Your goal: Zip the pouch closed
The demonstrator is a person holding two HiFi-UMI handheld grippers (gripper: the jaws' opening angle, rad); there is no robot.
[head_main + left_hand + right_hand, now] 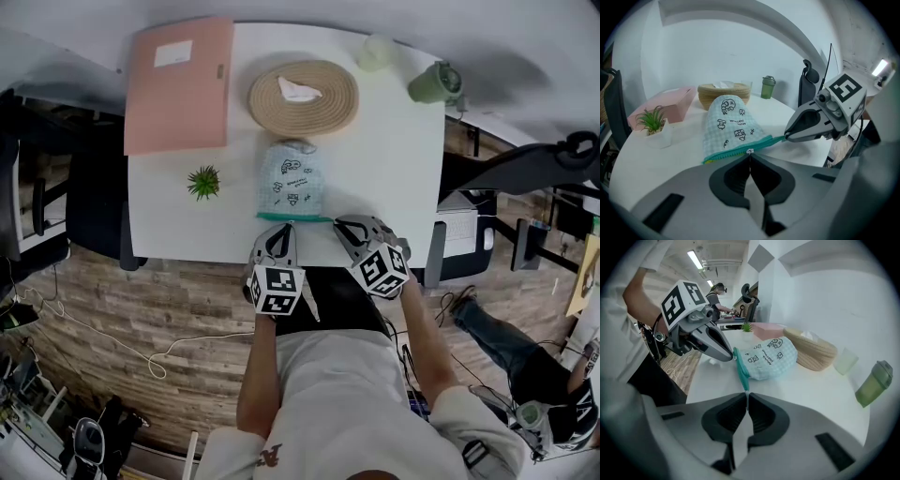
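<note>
My left gripper has its jaws pressed together on the small zipper pull, right at the jaw tips. The checked pouch lies flat on the white table just beyond them. My right gripper is clamped on the end of the teal zipper edge, and the pouch extends ahead of its jaws.

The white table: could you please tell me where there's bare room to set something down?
Free: the right side between the mint-green checked fabric pouch and the table's edge, nearer than the green bottle; also the near-left corner by the small potted plant. Crowded: the back edge.
</note>
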